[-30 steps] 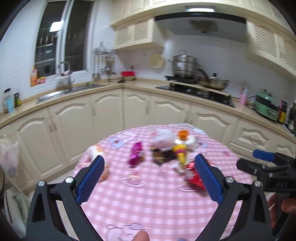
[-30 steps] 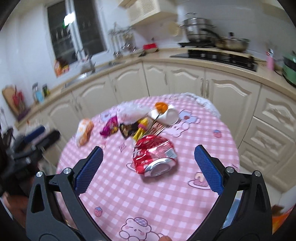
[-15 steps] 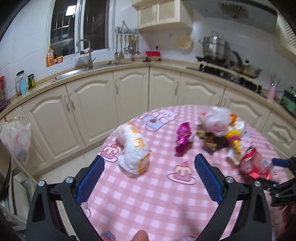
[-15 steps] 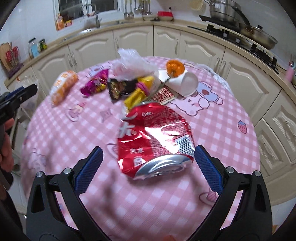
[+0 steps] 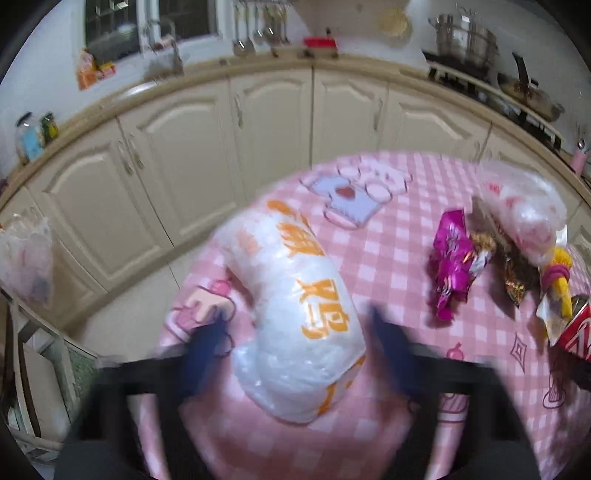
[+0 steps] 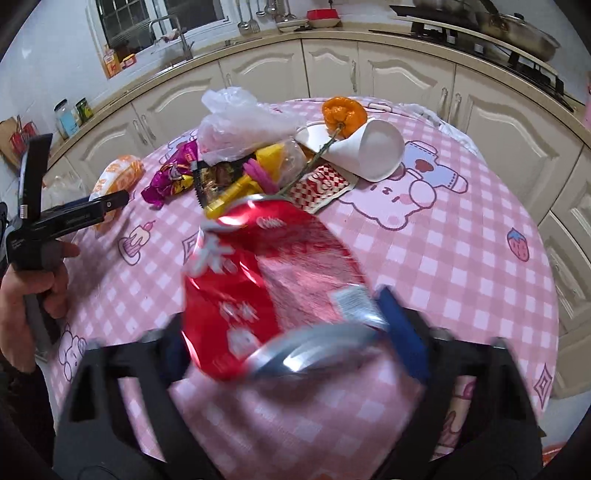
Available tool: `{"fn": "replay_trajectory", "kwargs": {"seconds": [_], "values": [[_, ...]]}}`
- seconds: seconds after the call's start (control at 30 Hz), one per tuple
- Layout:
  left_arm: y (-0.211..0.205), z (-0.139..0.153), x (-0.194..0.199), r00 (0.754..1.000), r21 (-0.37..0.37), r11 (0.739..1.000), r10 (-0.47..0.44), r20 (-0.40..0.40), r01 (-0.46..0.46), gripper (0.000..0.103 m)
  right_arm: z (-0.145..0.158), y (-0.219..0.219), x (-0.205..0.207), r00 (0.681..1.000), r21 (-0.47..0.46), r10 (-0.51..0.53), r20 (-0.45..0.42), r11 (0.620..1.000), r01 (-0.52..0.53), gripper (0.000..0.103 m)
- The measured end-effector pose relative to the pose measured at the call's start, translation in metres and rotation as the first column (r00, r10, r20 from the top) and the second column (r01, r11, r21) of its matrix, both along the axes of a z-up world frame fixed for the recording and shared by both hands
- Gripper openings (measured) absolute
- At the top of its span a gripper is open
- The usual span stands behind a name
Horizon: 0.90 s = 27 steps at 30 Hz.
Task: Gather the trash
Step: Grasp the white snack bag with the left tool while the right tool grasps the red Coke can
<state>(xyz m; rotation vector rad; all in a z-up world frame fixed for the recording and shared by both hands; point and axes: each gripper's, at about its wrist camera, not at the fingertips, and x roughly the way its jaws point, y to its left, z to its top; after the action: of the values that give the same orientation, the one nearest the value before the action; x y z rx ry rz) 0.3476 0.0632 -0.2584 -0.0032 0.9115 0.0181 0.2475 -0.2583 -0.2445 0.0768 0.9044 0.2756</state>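
Note:
A white plastic bag with orange print lies on the pink checked table. My left gripper is open, its blurred blue fingers on either side of the bag's near end. A crushed red cola can lies between the open blue fingers of my right gripper. Behind the can lies a heap of trash: a magenta wrapper, a clear bag, yellow wrappers, a white paper cup and an orange peel. The left gripper also shows in the right wrist view.
Cream kitchen cabinets curve behind the table, with a sink and a stove with pans on the counter. A plastic bag hangs at the far left near the floor. The table edge is close to the white bag.
Both grippers have moved forward and down. The white bag now lies between the left fingers and the red can between the right fingers. Both sets of fingers look closer together and blurred.

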Motion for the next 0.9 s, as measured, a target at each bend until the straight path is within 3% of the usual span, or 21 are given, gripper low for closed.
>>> {"fn": "replay_trajectory", "kwargs": {"seconds": [0.1,0.5,0.9], "values": [[-0.007,0.001,-0.006,0.999,-0.001,0.999,-0.037,0.013,0.037,0.042,0.002,0.001,-0.006,1.000,0.018,0.016,0.004,1.000,-0.016,0.078],[-0.044,0.024,-0.085,0.988,-0.069,0.990,-0.114,0.105,0.122,0.040,0.014,-0.020,-0.050,0.998,0.084,-0.021,0.060,0.996,0.016,0.072],[-0.127,0.039,-0.157,0.941,-0.123,0.938,-0.307,0.143,0.325,0.040,0.014,-0.057,-0.097,0.990,0.167,-0.106,0.092,0.982,0.090,0.067]]}}
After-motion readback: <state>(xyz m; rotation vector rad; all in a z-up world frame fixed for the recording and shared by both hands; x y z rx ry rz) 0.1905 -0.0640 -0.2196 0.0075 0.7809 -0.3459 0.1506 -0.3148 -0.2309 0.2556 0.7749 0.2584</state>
